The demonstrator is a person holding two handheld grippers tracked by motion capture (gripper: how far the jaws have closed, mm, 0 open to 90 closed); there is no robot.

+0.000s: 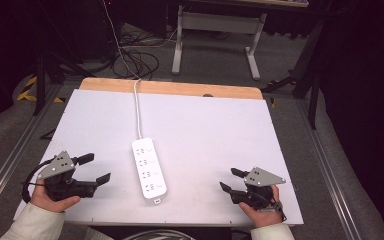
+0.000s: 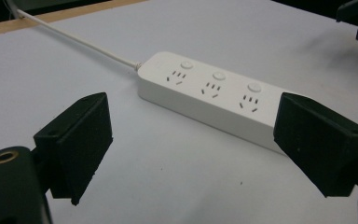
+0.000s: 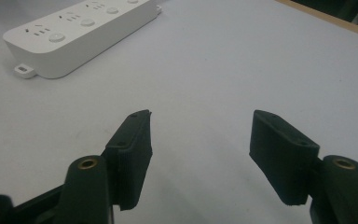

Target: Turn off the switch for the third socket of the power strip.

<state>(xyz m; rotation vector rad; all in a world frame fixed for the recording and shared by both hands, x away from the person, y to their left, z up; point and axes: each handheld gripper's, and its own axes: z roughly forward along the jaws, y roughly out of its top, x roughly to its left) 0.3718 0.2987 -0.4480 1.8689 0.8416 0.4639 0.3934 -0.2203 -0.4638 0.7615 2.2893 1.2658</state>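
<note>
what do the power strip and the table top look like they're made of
Power strip: looks like hard white plastic, smooth with a slight sheen, moulded edges and round buttons. Its cord seems rubbery white sheathing. Table top: a matte white board, likely laminate or painted; the bare tan strip at the far edge suggests wood beneath.

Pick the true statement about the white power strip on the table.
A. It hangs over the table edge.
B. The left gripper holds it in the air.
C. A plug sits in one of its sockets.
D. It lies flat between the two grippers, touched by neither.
D: the power strip lies flat on the table, with the left gripper and the right gripper open and apart from it on either side.
</note>
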